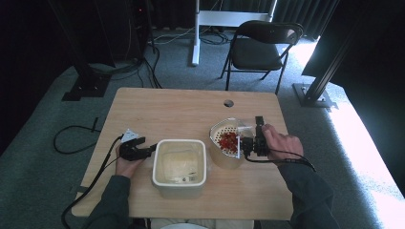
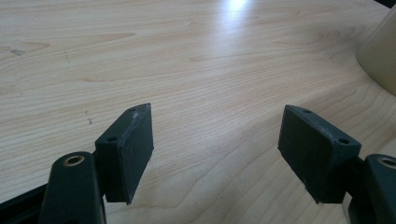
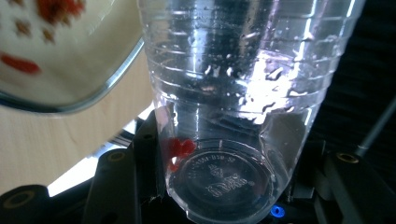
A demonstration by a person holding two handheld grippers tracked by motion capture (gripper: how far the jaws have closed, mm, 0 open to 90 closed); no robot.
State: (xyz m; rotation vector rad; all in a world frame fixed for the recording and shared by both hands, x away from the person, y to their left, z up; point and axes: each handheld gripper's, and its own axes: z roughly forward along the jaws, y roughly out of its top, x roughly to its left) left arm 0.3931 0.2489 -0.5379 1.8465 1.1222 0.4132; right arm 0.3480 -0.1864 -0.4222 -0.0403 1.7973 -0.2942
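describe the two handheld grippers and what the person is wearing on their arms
Both grippers are black. The left gripper has two blocky rectangular pads with small screw holes, on arms with brass-ringed pivots. A grey three-cornered plate sits on top, and a black cable trails back. The right gripper trails a similar cable. Sleeves are dark grey-green.

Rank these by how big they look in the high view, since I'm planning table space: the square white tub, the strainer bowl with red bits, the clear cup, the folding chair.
1. folding chair, though it stands farther off, so its true size is unsure
2. square white tub
3. strainer bowl
4. clear cup, gripped by the right tool
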